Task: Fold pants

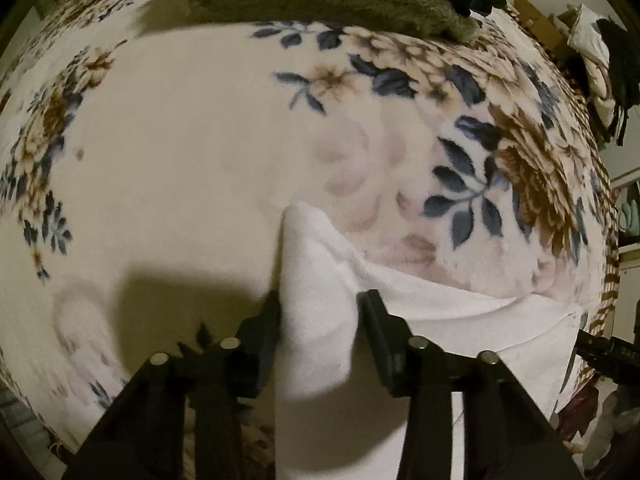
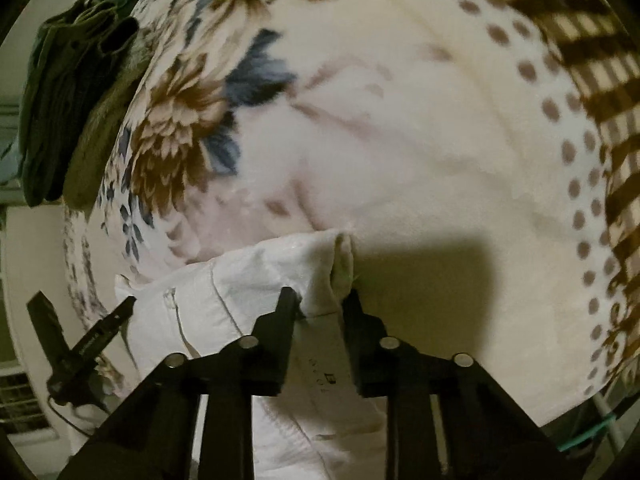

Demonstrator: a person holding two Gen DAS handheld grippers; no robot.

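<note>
1. You hold the white soft fleece pants [image 1: 320, 300] at two corners of one edge, and that edge is stretched between your two grippers, over the cream plush blanket with blue and brown flowers [image 1: 180, 140]. I judge the fold is in progress, not finished: the cloth hangs from the grippers and is not yet laid flat.
2. Your left gripper [image 1: 318, 300] pinches a thick bunch of the white cloth; its fingers press on it from both sides.
3. Your right gripper [image 2: 320, 296] pinches the other corner, where a rolled hem shows.
4. What is left, I think: bring the held edge over, lay it down, smooth it.
5. The pants look thick, fuzzy and limp, with a seam line and a small printed label near the right gripper.
6. A dark green pile of clothes [image 2: 72, 92] lies at the far side.
</note>
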